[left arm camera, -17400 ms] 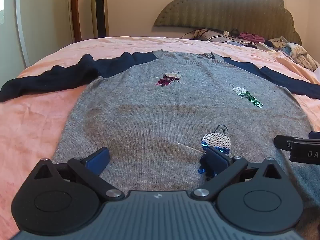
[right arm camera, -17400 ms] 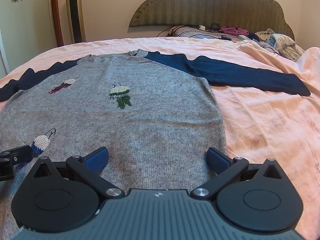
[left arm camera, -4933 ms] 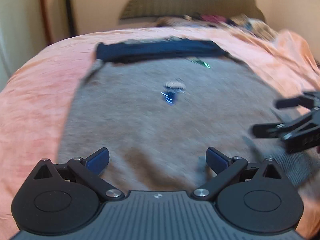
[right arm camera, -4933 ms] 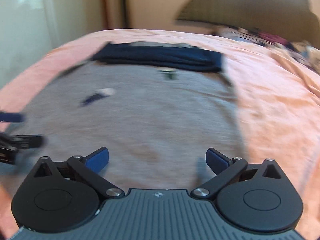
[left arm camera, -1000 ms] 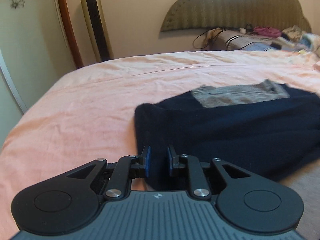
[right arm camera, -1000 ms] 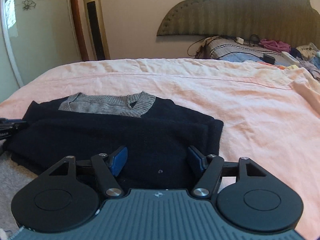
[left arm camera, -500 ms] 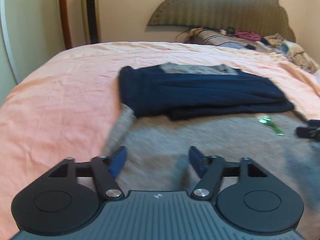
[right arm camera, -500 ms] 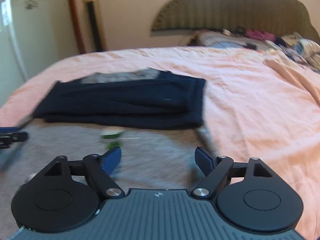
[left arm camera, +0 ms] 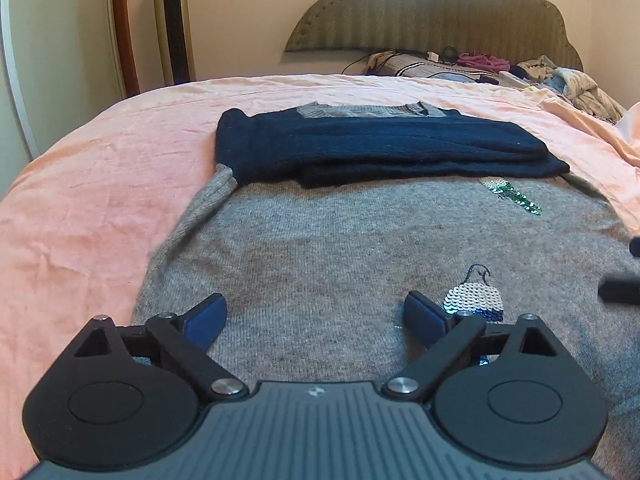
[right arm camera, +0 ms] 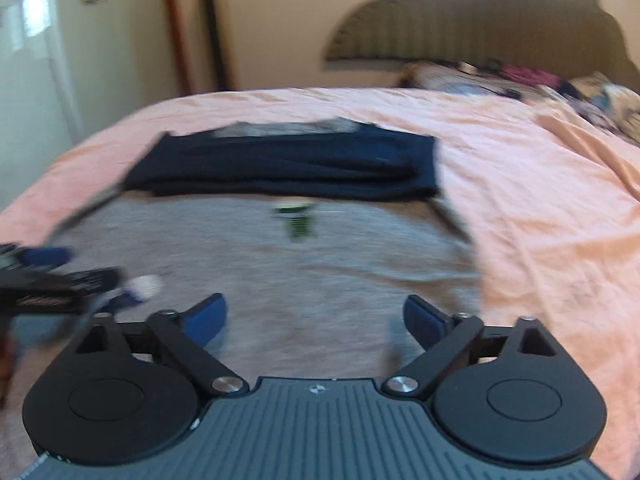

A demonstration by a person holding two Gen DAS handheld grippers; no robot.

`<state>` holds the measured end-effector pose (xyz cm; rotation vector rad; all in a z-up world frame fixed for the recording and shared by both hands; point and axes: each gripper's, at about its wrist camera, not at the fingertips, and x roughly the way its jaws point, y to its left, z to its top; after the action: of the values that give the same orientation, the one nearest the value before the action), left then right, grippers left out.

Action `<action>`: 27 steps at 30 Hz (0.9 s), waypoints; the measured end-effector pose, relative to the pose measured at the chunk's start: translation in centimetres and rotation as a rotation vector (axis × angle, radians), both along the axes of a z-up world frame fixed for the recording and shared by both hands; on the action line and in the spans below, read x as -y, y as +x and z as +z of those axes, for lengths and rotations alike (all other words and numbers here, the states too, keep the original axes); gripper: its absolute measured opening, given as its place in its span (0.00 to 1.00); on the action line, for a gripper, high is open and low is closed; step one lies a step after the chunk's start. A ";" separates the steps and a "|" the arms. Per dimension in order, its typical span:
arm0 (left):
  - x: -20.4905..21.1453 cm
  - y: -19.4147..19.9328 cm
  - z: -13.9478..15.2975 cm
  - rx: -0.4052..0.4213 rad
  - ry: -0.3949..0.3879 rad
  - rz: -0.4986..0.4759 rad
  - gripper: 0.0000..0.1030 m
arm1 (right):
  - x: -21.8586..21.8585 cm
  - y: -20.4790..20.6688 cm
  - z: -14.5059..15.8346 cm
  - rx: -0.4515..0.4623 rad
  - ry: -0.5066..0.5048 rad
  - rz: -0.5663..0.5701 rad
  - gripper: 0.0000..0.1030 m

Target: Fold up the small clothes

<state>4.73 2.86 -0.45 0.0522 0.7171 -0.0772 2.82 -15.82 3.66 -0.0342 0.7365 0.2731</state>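
Your left hand-held gripper [left arm camera: 316,316] and right hand-held gripper [right arm camera: 316,316] are both opening wide, holding nothing. Grey sweater [left arm camera: 340,248] fills mid-frame (navy sleeves [left arm camera: 380,148] folded across its top).

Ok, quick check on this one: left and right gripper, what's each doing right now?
Left gripper: jaws opening wide over the grey sweater, nothing held.
Right gripper: jaws opening wide above the sweater, nothing held.
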 end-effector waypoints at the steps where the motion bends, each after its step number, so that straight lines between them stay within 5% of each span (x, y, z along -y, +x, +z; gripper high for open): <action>1: 0.0 0.0 0.0 0.000 0.000 0.000 0.94 | -0.4 -0.2 -0.9 -0.028 -0.037 0.021 1.00; 9: 0.3 -0.2 0.0 0.000 0.016 0.013 0.94 | 1.5 0.0 -1.6 -0.032 -0.098 -0.092 0.99; 13: 1.0 -2.8 0.9 -0.046 -0.042 0.008 0.94 | -1.1 -2.5 -0.6 -0.010 -0.027 0.021 1.00; 16: 1.9 -5.5 0.1 -0.016 0.037 -0.067 0.95 | -1.8 -3.4 -2.4 -0.004 -0.063 0.067 1.00; 20: -2.8 -6.4 0.2 -0.025 0.019 -0.034 0.98 | 2.3 -3.3 -2.2 -0.017 -0.035 -0.009 1.00; 24: -4.9 -8.9 1.6 -0.054 -0.027 0.029 0.97 | 3.5 -4.1 -1.2 -0.044 -0.072 -0.111 1.00; 27: -3.7 -12.2 1.7 -0.060 -0.122 -0.036 0.97 | 1.6 -7.0 -0.5 -0.034 0.013 -0.003 1.00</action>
<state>-7.45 6.53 1.21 -0.0543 0.7701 -0.1573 -4.17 -17.42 3.19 -0.0163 0.7689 0.2764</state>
